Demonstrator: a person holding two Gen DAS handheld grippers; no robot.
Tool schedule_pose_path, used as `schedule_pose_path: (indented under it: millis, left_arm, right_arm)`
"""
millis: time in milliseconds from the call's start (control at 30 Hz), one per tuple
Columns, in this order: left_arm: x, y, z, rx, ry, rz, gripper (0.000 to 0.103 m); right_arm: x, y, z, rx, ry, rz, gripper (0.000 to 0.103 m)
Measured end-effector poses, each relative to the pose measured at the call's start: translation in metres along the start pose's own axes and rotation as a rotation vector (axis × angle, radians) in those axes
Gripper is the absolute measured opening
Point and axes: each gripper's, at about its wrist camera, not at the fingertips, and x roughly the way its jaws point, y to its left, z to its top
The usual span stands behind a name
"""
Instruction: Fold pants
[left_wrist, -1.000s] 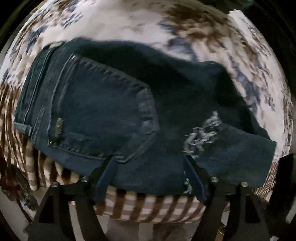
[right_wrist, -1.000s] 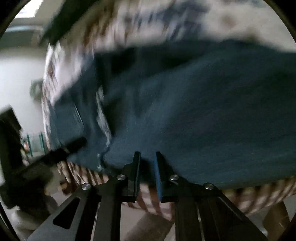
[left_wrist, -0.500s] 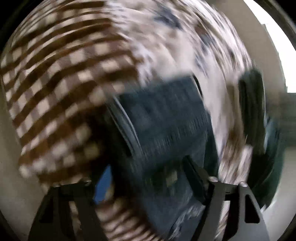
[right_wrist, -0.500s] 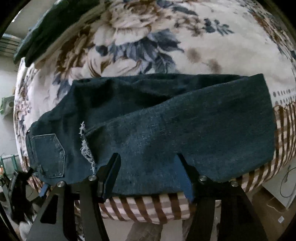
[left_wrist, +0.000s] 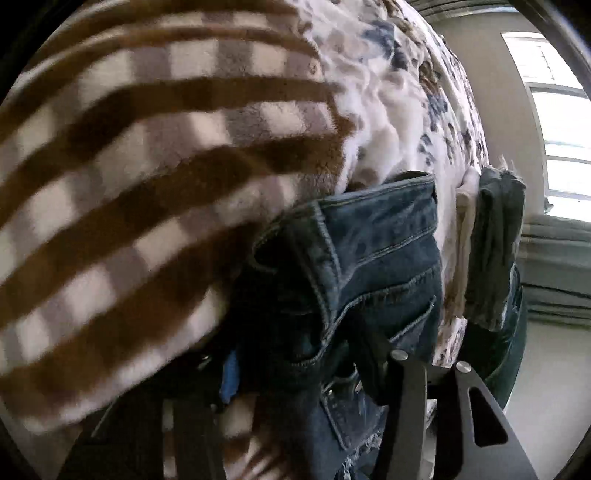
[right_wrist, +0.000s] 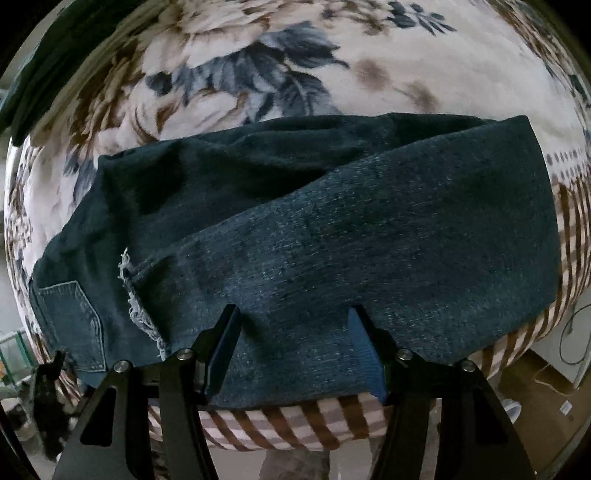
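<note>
Left wrist view: the left gripper (left_wrist: 295, 373) is closing around the waistband end of the jeans (left_wrist: 373, 258); denim sits between the jaws, but whether the pads press it cannot be told. The jeans lie at the edge of the blanket (left_wrist: 147, 155). A dark folded garment (left_wrist: 495, 251) lies near.

Right wrist view: the right gripper (right_wrist: 295, 350) stands spread above the jeans (right_wrist: 369, 240), holding nothing. The jeans lie folded lengthwise across the blanket (right_wrist: 280, 62), back pocket (right_wrist: 70, 325) at left.
</note>
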Motion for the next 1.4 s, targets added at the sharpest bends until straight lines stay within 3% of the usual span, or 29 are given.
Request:
schedule_pose_path:
  millis: [67, 200, 333, 433, 533, 633, 767, 800, 900, 967, 1033, 1100, 1133, 1200, 1300, 1400]
  left_arm:
    - [0.001, -0.008, -0.001, 0.038, -0.021, 0.011, 0.050]
    - [-0.016, -0.026, -0.011, 0.109, -0.056, -0.009, 0.028]
    - [-0.031, -0.056, -0.019, 0.270, -0.083, -0.049, 0.027]
    - [-0.012, -0.037, -0.006, 0.190, -0.045, -0.043, 0.035]
    - [0.007, -0.012, 0.007, 0.084, -0.013, -0.102, 0.046]
    - [0.009, -0.020, 0.006, 0.102, -0.026, -0.087, 0.053]
    - [0.003, -0.041, 0.006, 0.115, -0.038, -0.024, 0.051]
    - [-0.003, -0.045, 0.005, 0.118, -0.047, -0.059, 0.045]
    - [-0.017, -0.066, -0.001, 0.212, -0.064, -0.156, 0.045]
    - [-0.007, -0.070, 0.001, 0.240, -0.057, -0.151, 0.046]
    - [0.014, -0.058, 0.011, 0.189, -0.043, -0.115, 0.052]
    - [0.025, -0.044, 0.020, 0.113, -0.028, -0.133, 0.049]
    - [0.025, -0.047, 0.020, 0.120, -0.034, -0.124, 0.046]
    - [0.015, -0.069, 0.011, 0.232, -0.056, -0.089, 0.026]
    - [-0.001, -0.099, -0.004, 0.347, -0.087, -0.051, 0.022]
    - [-0.018, -0.124, -0.021, 0.450, -0.111, -0.037, 0.021]
  right_arm:
    - [0.000, 0.003, 0.002, -0.011, -0.001, -0.011, 0.063]
    - [0.001, 0.005, 0.000, -0.023, -0.004, -0.020, 0.063]
    - [0.003, 0.004, -0.007, -0.023, -0.009, -0.012, 0.063]
    - [0.005, 0.004, -0.008, -0.023, -0.010, -0.019, 0.063]
    - [0.000, 0.000, -0.004, -0.009, -0.007, -0.013, 0.063]
    - [0.000, -0.002, -0.004, 0.001, -0.006, -0.004, 0.063]
    - [-0.003, -0.008, -0.002, 0.006, -0.014, 0.015, 0.063]
    - [-0.003, -0.009, -0.002, 0.009, -0.018, 0.020, 0.063]
    - [-0.005, -0.014, -0.003, 0.008, -0.020, 0.032, 0.063]
    - [-0.007, -0.016, -0.002, 0.002, -0.023, 0.031, 0.063]
    - [-0.007, -0.018, -0.001, 0.002, -0.019, 0.034, 0.063]
    - [-0.008, -0.020, 0.000, 0.008, -0.014, 0.039, 0.063]
    - [-0.009, -0.020, -0.001, 0.009, -0.014, 0.041, 0.063]
    - [-0.012, -0.020, 0.000, 0.002, -0.024, 0.035, 0.063]
    - [-0.021, -0.020, 0.002, -0.028, -0.062, -0.037, 0.063]
    - [-0.026, -0.020, 0.003, -0.084, -0.097, -0.189, 0.068]
